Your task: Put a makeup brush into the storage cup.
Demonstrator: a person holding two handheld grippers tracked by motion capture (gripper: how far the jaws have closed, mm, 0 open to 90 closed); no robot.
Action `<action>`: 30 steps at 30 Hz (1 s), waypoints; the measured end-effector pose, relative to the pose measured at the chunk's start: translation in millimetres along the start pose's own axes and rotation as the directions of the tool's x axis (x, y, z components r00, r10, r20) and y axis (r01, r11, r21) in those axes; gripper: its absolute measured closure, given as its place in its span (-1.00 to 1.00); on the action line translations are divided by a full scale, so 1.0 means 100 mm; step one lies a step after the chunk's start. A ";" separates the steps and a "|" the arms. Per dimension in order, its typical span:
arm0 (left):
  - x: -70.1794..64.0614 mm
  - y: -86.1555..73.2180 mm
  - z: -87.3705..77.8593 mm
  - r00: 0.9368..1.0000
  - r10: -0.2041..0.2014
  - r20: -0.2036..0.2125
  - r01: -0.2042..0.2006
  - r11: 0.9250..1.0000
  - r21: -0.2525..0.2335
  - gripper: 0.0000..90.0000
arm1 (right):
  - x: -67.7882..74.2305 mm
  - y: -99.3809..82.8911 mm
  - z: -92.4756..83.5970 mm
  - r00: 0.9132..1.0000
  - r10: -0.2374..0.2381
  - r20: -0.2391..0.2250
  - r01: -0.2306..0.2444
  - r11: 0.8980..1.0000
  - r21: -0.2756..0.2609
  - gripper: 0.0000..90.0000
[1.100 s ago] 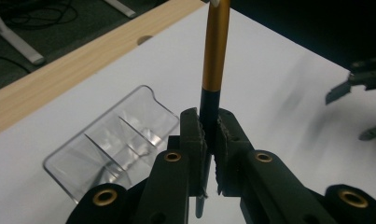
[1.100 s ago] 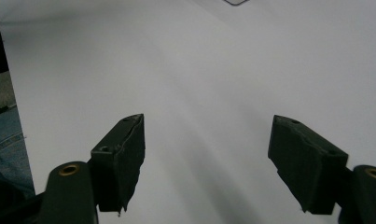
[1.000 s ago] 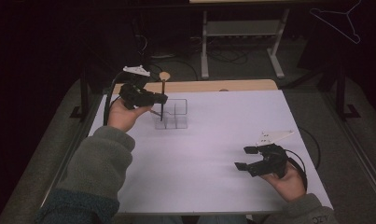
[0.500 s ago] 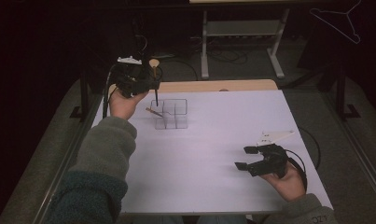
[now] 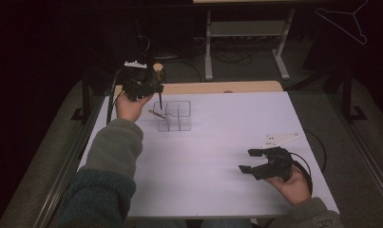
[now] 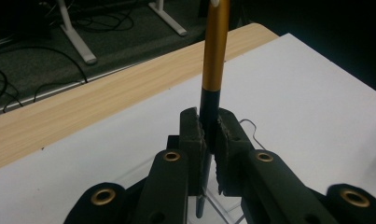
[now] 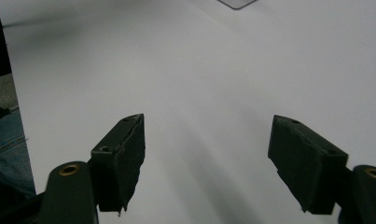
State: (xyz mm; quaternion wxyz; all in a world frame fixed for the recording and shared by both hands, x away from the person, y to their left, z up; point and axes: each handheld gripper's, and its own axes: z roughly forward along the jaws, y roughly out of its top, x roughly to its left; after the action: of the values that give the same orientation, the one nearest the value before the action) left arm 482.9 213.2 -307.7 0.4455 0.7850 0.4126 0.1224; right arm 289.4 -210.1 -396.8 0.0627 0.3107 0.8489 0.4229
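Clear plastic forms the compartment organizer point(image 5: 173, 115) standing near the far left corner of the white tabletop point(image 5: 217, 156). From the high view, the left gripper point(image 5: 157, 93) hovers over the organizer's far left edge with a dark pen point(image 5: 160, 100) hanging upright from it, tip down toward a compartment; a second pen point(image 5: 156, 113) leans at the left wall. The left gripper view adds detail: the jaws are clamped on the pen's point(image 6: 212, 70) dark lower part, its gold barrel rising above. The right gripper point(image 5: 250, 160) rests near the tabletop's near right edge; its own view shows the jaws point(image 7: 209, 163) spread wide, holding nothing.
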 end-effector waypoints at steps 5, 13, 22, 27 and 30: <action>0.03 -0.08 0.08 1.000 -0.016 0.005 0.016 1.000 0.014 0.83 | 0.00 0.00 0.00 1.000 -0.002 0.000 0.002 1.000 -0.002 -0.42; 0.09 -0.18 0.14 0.999 -0.041 0.030 0.041 0.999 0.024 0.81 | 0.00 0.00 0.00 1.000 0.001 -0.001 -0.001 1.000 0.000 -0.41; 0.07 -0.24 0.18 1.000 -0.019 0.024 0.017 0.998 0.068 0.83 | 0.00 0.01 0.02 1.000 -0.002 -0.005 0.002 1.000 -0.001 -0.42; 0.09 -0.28 0.19 0.999 -0.019 0.029 0.016 0.994 0.111 0.74 | 0.01 0.01 0.02 1.000 0.002 -0.008 -0.002 1.000 0.004 -0.42; 0.07 -0.29 0.16 1.000 -0.025 0.016 0.023 0.994 0.105 0.59 | 0.02 0.01 0.02 1.000 -0.007 -0.006 0.007 1.000 0.003 -0.42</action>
State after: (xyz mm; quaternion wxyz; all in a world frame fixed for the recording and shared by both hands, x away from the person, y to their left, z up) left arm 480.4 216.1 -341.3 0.4089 0.8034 0.4238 0.0885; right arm 289.4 -206.9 -396.9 0.0611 0.3068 0.8509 0.4221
